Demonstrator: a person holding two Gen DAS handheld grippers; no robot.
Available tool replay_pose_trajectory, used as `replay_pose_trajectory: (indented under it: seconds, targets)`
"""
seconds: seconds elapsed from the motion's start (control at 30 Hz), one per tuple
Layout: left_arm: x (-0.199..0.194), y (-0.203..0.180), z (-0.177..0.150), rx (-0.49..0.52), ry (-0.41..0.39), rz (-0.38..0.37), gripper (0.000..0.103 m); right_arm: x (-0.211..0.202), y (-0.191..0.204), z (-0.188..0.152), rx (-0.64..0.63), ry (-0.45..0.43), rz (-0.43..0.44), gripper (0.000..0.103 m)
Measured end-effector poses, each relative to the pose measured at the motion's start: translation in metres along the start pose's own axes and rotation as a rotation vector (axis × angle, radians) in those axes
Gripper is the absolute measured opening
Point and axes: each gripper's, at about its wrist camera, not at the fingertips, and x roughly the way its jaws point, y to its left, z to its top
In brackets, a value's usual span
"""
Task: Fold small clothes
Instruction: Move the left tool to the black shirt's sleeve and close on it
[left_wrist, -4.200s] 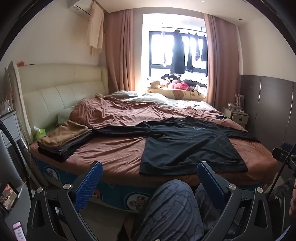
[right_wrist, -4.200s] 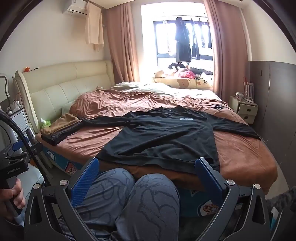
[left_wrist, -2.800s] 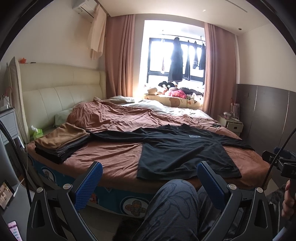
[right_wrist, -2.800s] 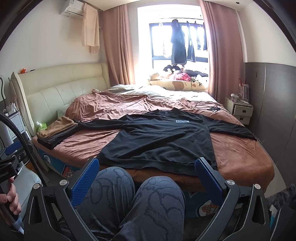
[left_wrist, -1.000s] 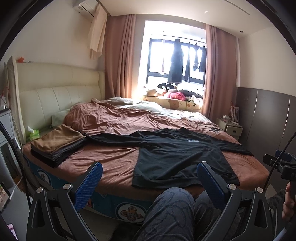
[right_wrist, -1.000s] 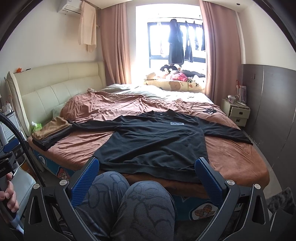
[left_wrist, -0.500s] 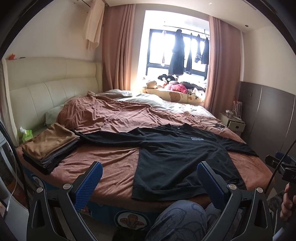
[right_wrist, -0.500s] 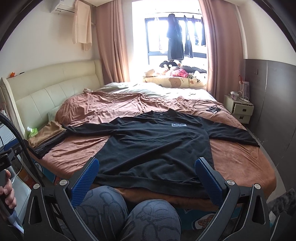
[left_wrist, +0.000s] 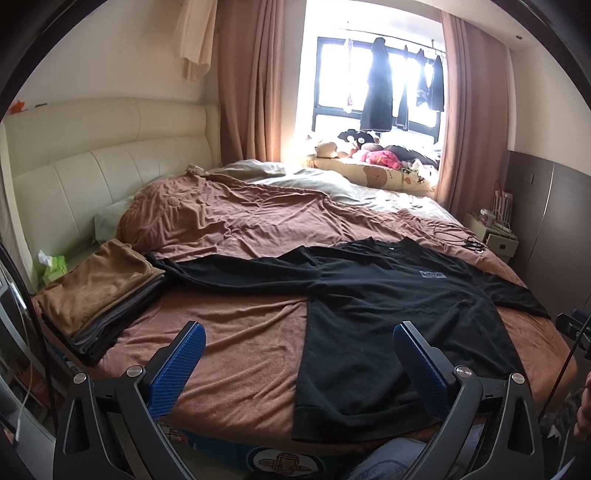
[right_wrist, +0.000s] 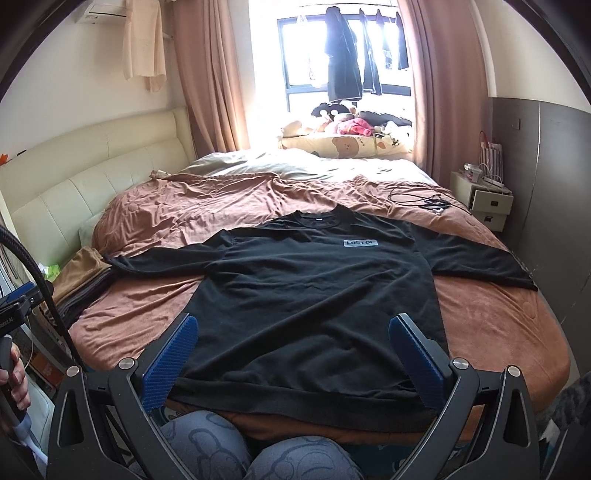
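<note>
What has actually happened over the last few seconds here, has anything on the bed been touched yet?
Nothing has been touched. Both grippers, left and right, have come closer to the bed and risen, still open and empty. The black shirt lies spread flat as before, and the folded stack is unchanged.

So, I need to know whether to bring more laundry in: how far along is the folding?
Done: a stack of folded clothes sits at the bed's left edge. In hand: nothing; the left gripper and right gripper are both open and empty. Left: the black shirt lies spread flat, sleeves out, not yet folded.
</note>
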Motion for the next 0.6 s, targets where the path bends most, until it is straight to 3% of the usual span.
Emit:
replay_pose_trajectory:
  seconds: [0.37,0.5,0.6]
  targets:
    - [0.066,0.023,0.014,-0.003,0.034,0.08,0.102,0.064,0.0,0.029,0.028,0.079,0.002,0.103]
    - [0.095,0.031,0.014,-0.003,0.103,0.083,0.102,0.085,0.002,0.037,0.033,0.09,-0.009,0.103]
    - [0.112,0.037,0.014,0.015,0.095,0.1,0.102,0.104,0.004,0.044,0.039,0.092,-0.004,0.103]
